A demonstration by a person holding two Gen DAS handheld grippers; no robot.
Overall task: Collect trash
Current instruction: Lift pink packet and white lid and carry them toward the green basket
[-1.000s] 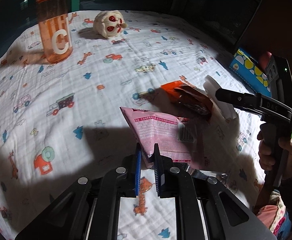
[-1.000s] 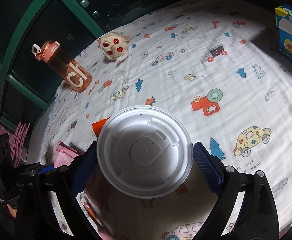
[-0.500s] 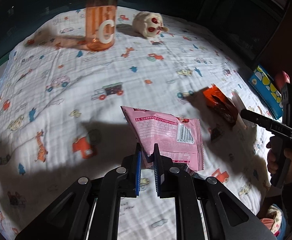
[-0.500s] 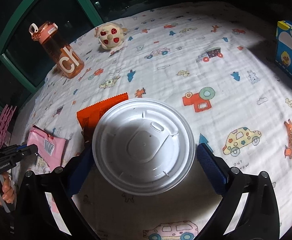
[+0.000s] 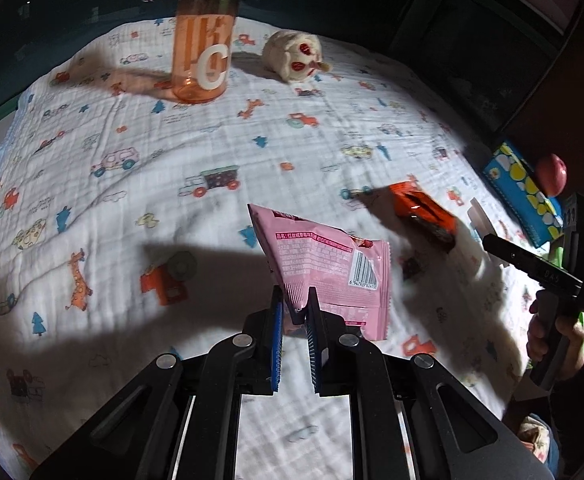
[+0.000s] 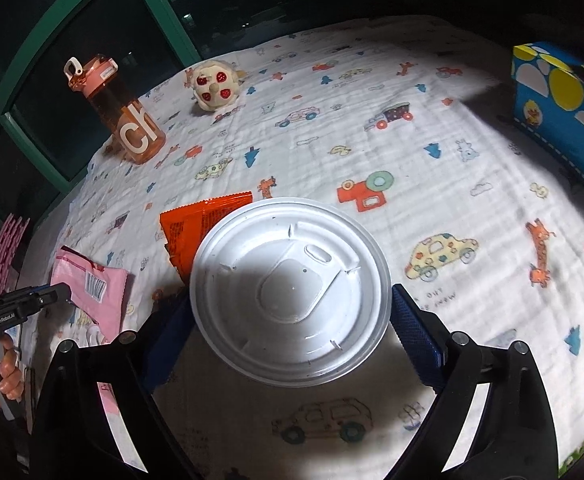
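Observation:
My left gripper is shut on the lower edge of a pink snack wrapper and holds it above the printed cloth; the wrapper also shows in the right wrist view. My right gripper is shut on a white lidded cup, seen from above the lid. An orange wrapper lies on the cloth to the right of the pink one; in the right wrist view the orange wrapper lies just beyond the cup, partly hidden by it.
An orange water bottle and a small plush toy stand at the far side of the cloth-covered table. A blue box with yellow dots sits at the right edge. A green-framed window is behind.
My left gripper has moved left and away from the orange wrapper, carrying the pink wrapper. My right gripper with the cup has drawn back, uncovering more of the orange wrapper.

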